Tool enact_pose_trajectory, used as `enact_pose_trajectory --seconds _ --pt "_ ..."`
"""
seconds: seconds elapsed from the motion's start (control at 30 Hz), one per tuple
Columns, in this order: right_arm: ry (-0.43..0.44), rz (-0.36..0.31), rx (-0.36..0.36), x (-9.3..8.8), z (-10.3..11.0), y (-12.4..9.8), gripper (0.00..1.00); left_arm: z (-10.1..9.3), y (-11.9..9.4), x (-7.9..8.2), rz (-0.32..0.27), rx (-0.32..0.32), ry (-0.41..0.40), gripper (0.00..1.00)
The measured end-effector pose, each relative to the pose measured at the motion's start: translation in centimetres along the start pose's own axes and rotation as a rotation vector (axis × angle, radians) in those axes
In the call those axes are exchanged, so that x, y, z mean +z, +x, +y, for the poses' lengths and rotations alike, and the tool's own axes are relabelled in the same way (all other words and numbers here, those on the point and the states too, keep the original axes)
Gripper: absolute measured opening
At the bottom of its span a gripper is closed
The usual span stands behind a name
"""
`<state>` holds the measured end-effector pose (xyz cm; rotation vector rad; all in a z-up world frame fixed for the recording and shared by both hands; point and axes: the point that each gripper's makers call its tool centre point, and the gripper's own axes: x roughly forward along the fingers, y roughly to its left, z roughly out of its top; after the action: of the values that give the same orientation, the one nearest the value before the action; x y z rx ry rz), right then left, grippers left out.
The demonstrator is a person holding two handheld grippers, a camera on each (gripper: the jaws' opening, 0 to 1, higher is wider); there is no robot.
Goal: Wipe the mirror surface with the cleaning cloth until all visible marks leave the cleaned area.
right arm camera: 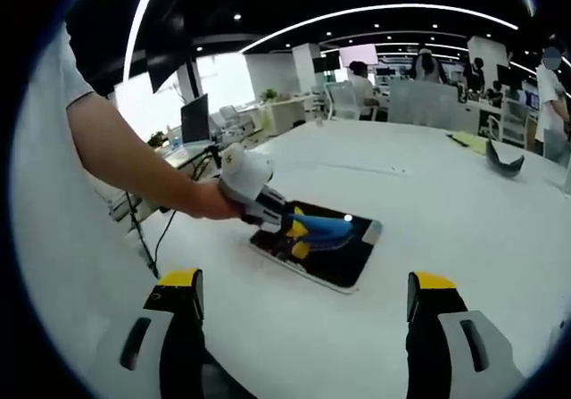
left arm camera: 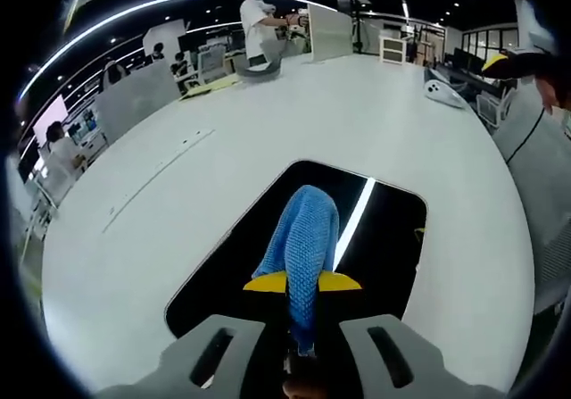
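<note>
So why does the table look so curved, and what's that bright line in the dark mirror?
In both gripper views the fisheye lens bends the white table. In the left gripper view the line on the mirror beside the blue cloth is a reflected ceiling light; in the right gripper view the mirror shows a small glare spot.

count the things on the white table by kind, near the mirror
dark rectangular mirror: 1
blue knitted cleaning cloth: 1
hand-held gripper: 2, left hand-held gripper shut on the cloth, right hand-held gripper open
total: 4

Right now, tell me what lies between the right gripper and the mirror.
Bare white table: in the right gripper view, nothing sits between the open right gripper and the mirror.
</note>
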<state>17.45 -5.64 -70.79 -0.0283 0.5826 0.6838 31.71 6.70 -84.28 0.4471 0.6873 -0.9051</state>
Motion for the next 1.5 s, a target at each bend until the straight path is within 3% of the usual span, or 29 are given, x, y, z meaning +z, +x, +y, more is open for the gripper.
enact_pose_trajectory --seconds 1.5 --pt "-0.003 -0.013 0.019 0.4 0.7 0.9 0.94 1.7 -2.7 -2.9 -0.002 0.038 -0.032 0.06"
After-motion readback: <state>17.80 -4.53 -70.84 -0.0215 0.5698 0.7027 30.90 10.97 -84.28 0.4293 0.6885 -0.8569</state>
